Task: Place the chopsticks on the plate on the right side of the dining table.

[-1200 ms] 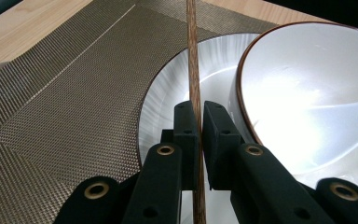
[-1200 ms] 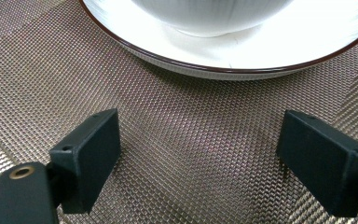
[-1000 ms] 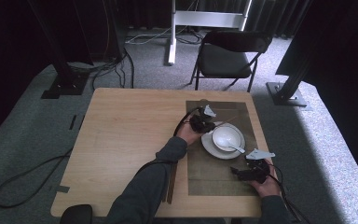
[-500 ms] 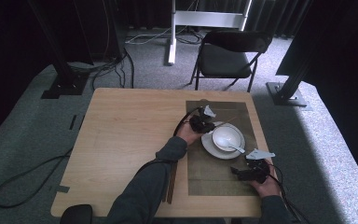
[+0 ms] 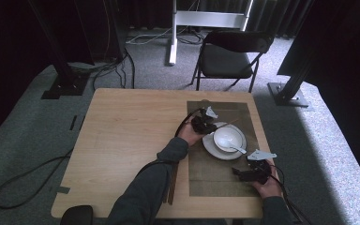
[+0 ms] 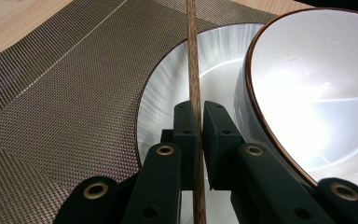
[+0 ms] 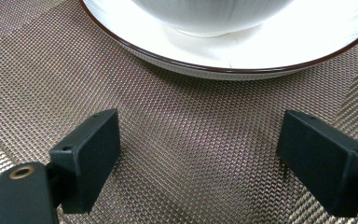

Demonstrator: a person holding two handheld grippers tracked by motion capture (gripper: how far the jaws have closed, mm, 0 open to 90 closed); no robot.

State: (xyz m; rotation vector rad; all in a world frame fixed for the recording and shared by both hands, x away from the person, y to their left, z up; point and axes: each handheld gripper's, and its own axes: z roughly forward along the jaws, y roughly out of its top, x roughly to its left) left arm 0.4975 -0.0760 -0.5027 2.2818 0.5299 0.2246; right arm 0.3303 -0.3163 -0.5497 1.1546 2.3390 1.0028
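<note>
From the high view, a person at a wooden bench [image 5: 122,140] sets a place on a woven mat [image 5: 225,173]: the left tool [image 5: 205,124] sits at the far-left edge of a white plate [image 5: 211,146] that carries a bowl [image 5: 228,138] with a spoon [image 5: 238,149] in it, while the right tool [image 5: 251,171] rests on the mat just beside the plate's near edge. More chopsticks [image 5: 171,180] lie on the bench by the left sleeve.

In the left gripper view, the left tool [image 6: 199,121] is clamped on a single brown chopstick [image 6: 192,56], which runs out over the plate rim [image 6: 168,79], close alongside the bowl [image 6: 307,84]. The grip is narrow and far down the stick, so the long free end could swing or pivot between the pads; a careless turn might knock it against the bowl's rim and shift the crockery, or the stick could slide out and roll off the plate.

In the right gripper view, the right tool [image 7: 198,144] stands wide apart and holds nothing, low over the mat [image 7: 191,121] with the plate [image 7: 223,60] just ahead. A forward nudge could push the plate.
</note>
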